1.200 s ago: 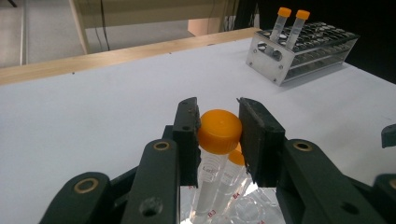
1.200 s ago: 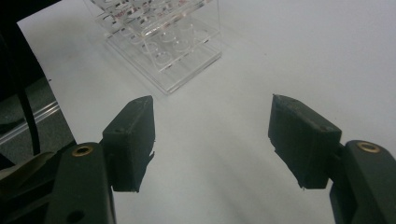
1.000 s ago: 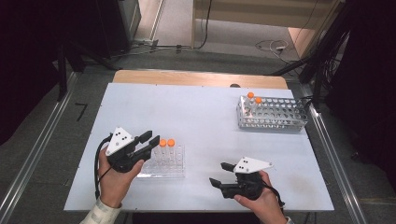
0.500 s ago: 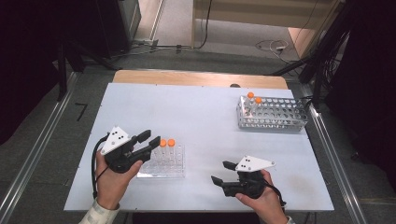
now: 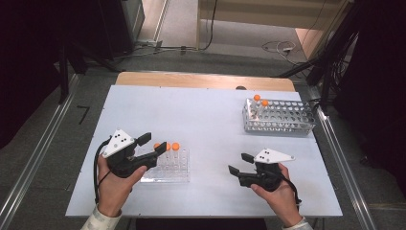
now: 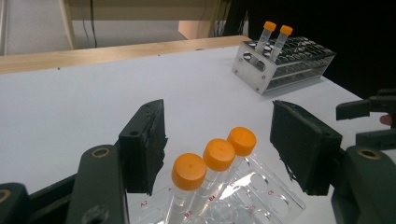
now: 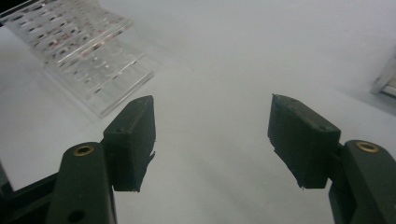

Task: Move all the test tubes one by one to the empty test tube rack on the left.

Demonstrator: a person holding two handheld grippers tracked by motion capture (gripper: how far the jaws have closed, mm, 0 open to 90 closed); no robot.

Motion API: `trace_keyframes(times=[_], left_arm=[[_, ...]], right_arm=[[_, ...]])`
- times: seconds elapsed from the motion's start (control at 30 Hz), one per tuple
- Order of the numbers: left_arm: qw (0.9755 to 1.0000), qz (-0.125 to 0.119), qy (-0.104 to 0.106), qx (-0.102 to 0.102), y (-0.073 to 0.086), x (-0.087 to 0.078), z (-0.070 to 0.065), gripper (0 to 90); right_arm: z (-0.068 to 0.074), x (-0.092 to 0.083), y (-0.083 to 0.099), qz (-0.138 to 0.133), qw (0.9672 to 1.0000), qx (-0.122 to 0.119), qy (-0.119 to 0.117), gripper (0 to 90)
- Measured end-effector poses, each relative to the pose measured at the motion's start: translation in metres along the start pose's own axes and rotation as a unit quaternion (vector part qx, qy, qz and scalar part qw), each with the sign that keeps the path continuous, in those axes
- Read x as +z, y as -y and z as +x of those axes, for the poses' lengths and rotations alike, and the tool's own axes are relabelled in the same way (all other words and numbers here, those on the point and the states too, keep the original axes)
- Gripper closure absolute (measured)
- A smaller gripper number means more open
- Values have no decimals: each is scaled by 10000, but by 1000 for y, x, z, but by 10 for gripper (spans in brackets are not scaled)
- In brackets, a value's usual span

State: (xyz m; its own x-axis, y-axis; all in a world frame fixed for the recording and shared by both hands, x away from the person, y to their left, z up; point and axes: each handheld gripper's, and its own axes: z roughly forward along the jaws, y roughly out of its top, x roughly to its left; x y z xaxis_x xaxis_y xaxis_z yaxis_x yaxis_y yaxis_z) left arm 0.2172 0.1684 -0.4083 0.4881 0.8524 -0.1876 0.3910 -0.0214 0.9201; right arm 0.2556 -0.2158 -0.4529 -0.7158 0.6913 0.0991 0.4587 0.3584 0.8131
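Three orange-capped tubes (image 6: 215, 156) upright, long axes vertical, caps up, in clear rack (image 5: 167, 168) at table's (image 5: 206, 120) seven o'clock, left gripper (image 5: 154, 143) just opened, jaws astride them untouching, right gripper (image 5: 238, 164) open, empty, five o'clock

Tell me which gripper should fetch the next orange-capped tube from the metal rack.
Right, probably. The right gripper stands open and empty on the metal rack's side; the left gripper, whose jaws have just been opening, hangs over the clear rack with its three tubes.
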Motion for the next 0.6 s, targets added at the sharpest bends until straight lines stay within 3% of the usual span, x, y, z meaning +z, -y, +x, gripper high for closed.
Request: trace_keyframes(times=[0.33,0.6], left_arm=[[10000,-57,2,-25,-1,-1,0,350],[10000,-86,-6,-46,-1,-1,-1,319]], right_arm=[[-38,0,-10,-76,9982,272,533,313],[-61,-3,-24,-233,9943,349,978,314]])
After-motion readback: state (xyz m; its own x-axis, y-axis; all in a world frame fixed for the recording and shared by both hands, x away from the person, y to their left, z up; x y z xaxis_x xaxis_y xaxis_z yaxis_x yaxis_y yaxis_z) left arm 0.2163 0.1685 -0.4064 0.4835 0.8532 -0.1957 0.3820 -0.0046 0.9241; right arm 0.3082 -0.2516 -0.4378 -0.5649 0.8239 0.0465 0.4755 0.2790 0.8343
